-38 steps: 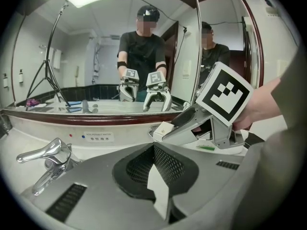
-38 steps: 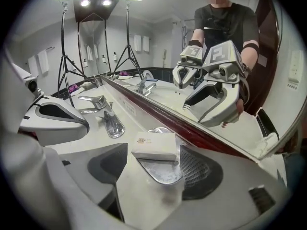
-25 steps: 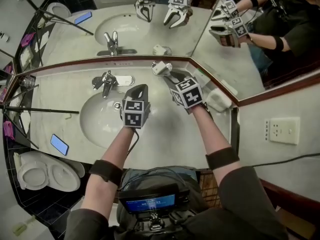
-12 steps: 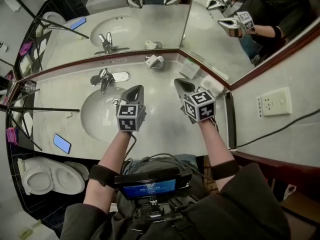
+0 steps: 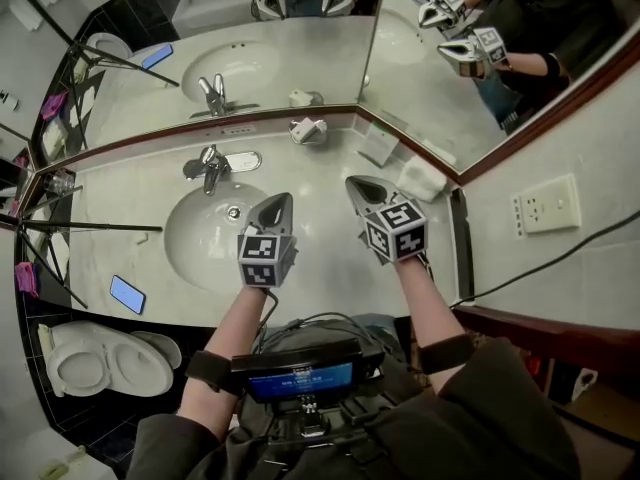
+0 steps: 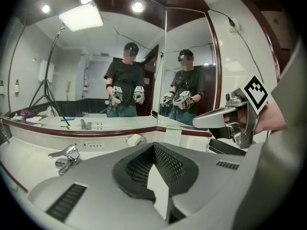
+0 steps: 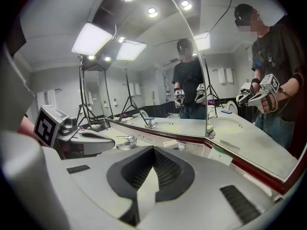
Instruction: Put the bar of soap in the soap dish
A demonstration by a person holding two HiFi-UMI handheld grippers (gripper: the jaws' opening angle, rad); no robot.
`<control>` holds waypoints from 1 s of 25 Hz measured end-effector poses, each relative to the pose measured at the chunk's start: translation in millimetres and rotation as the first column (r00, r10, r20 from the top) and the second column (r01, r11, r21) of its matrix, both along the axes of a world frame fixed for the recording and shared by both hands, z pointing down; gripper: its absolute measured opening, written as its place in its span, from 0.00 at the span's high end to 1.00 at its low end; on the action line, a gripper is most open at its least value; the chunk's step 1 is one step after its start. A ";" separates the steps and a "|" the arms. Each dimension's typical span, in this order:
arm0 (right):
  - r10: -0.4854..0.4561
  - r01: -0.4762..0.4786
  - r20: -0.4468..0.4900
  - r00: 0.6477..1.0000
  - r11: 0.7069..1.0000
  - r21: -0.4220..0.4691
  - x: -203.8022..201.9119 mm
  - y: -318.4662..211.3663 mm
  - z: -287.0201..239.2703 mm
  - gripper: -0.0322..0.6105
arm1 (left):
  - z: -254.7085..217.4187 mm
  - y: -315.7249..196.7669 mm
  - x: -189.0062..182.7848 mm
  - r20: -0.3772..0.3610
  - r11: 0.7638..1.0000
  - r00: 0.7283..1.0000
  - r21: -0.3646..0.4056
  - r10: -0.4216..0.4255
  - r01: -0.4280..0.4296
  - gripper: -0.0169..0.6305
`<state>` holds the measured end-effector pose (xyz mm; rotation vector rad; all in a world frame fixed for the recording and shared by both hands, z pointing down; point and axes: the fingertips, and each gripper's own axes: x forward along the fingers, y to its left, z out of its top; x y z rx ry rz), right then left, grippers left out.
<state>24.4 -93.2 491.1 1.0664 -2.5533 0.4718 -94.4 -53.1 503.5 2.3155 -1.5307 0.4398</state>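
Note:
A white bar of soap (image 5: 309,127) lies in the small silvery soap dish (image 5: 297,132) at the back of the counter, just under the mirror's corner. The left gripper view shows the dish (image 6: 135,139) ahead, and the right gripper view shows the dish (image 7: 173,144) too. My left gripper (image 5: 275,206) hovers over the sink's right rim, shut and empty. My right gripper (image 5: 361,187) hangs to its right, well short of the dish, also shut with nothing in it. In both gripper views the dark pads (image 6: 165,164) (image 7: 165,169) meet with nothing between them.
A chrome faucet (image 5: 210,164) stands behind the oval sink (image 5: 200,243). A folded white towel (image 5: 422,178) and a paper card (image 5: 378,143) lie at the counter's right end. A blue phone (image 5: 127,294) rests at the left front. A toilet (image 5: 90,360) and tripod legs (image 5: 80,225) are on the left.
Both grippers have drawn back from the mirror towards me. The right gripper, which stood open next to the soap dish, is now shut and away from it.

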 end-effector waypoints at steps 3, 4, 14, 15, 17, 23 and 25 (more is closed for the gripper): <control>-0.002 0.002 0.000 1.000 1.000 -0.007 0.4 -2.6 3.4 0.92 | 6.2 -3.5 -3.0 0.008 1.000 1.000 -0.015 -0.012 0.013 0.97; -0.002 0.002 0.000 1.000 1.000 -0.011 0.7 -4.4 4.8 0.92 | 7.7 -6.4 -3.9 0.013 1.000 1.000 -0.018 -0.017 0.017 0.97; -0.006 0.006 0.005 1.000 0.999 -0.038 -1.1 -24.4 15.2 0.92 | 33.3 -68.5 4.4 0.061 0.992 0.997 -0.117 0.048 -0.041 0.70; -0.007 0.008 0.004 1.000 0.999 -0.040 -1.0 -26.3 16.6 0.92 | 36.8 -78.4 6.8 0.076 0.990 0.995 -0.128 0.069 -0.059 0.66; -0.010 0.010 0.004 1.000 0.999 -0.045 -0.4 -28.8 20.3 0.92 | 44.2 -99.6 13.0 0.109 0.984 0.987 -0.151 0.117 -0.100 0.58; -0.003 0.003 0.006 1.000 0.998 -0.058 3.7 -34.3 28.2 0.92 | 75.8 -167.4 28.2 0.213 0.951 0.945 -0.238 0.249 -0.197 0.40; 0.003 -0.002 0.007 1.000 0.998 -0.064 6.1 -34.4 31.0 0.92 | 91.7 -184.6 30.9 0.238 0.934 0.927 -0.282 0.290 -0.220 0.40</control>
